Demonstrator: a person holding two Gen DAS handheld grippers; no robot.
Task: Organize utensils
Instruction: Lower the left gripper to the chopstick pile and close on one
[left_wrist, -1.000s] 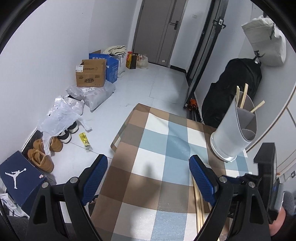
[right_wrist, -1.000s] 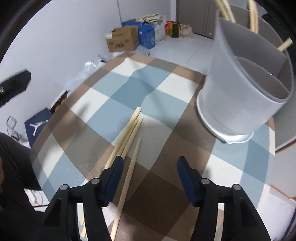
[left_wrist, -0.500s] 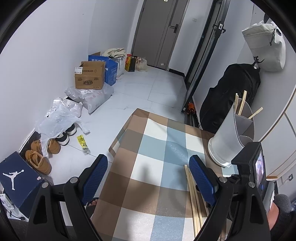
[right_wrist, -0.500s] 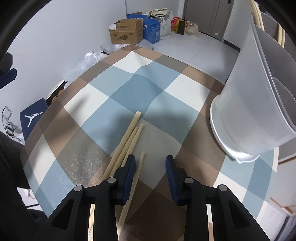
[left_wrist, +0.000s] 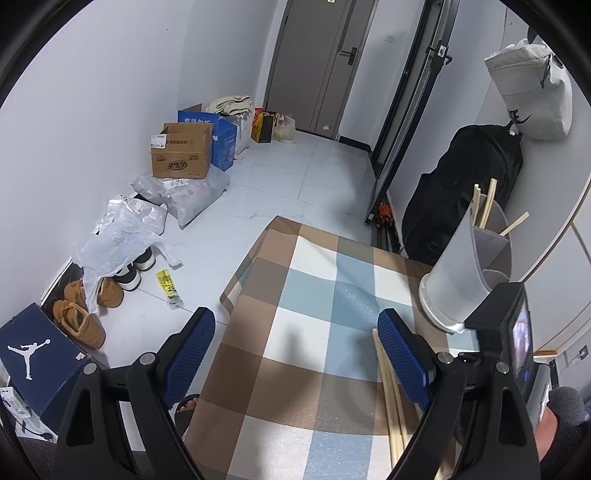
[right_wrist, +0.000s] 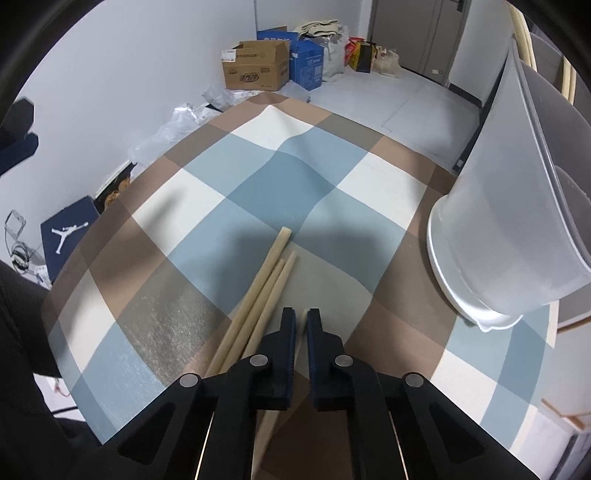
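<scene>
Three pale wooden chopsticks (right_wrist: 266, 288) lie side by side on the checked tablecloth (right_wrist: 258, 166). My right gripper (right_wrist: 301, 321) points steeply down just right of them and is shut on a fourth single chopstick (right_wrist: 270, 424), whose shaft runs back under the jaws. A grey divided utensil holder (right_wrist: 517, 221) stands to the right, with several chopsticks (left_wrist: 487, 203) sticking out of it. My left gripper (left_wrist: 295, 325) hangs open above the table's near left part, with nothing between its fingers. In the left wrist view the loose chopsticks (left_wrist: 388, 376) lie beside its right finger.
Beyond the table's left edge the floor holds a cardboard box (left_wrist: 181, 155), plastic bags (left_wrist: 122, 236), shoes (left_wrist: 81, 317) and a dark blue shoebox (left_wrist: 33, 354). A black bag (left_wrist: 461, 206) leans on the wall behind the holder (left_wrist: 461, 273). A foot in a sandal (left_wrist: 186, 406) shows by the table.
My right gripper's jaws closed from half open to shut around the single chopstick lying right of the bundle, and it sank a little toward the table. The left gripper stayed open.
</scene>
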